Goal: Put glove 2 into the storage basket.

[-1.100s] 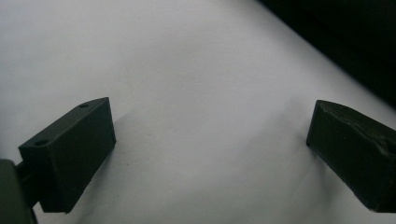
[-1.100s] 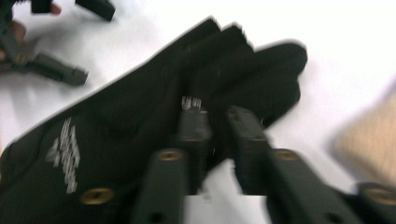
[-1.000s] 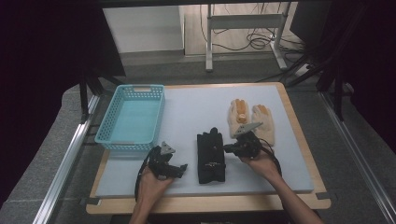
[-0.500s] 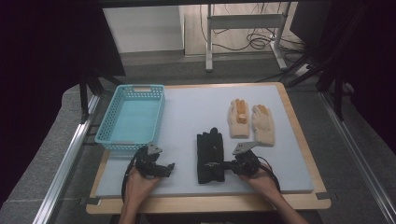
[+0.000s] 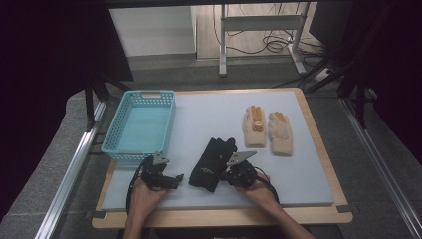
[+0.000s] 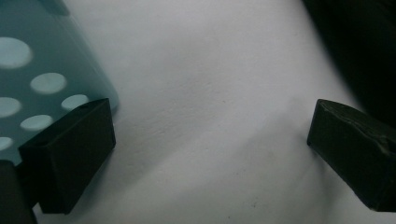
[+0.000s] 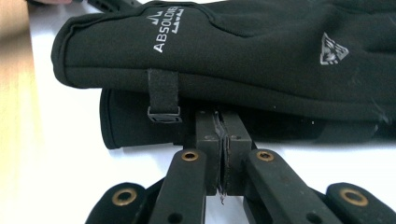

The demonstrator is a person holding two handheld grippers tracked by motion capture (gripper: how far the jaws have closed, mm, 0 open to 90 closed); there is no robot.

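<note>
A: High view: both forearms enter from six o'clock. Right gripper lies low, jaws pressed together at the black gloves' edge; whether cloth is pinched, I cannot tell.

B: Left gripper?

A: Spread wide over bare mat. Gloves are stacked, white lettering on top, mid-table, basket at ten o'clock.

The table is evenly lit from above, its surroundings nearly black. In the left gripper view the basket blurs, perhaps from closeness; the black glove stays sharp.
</note>
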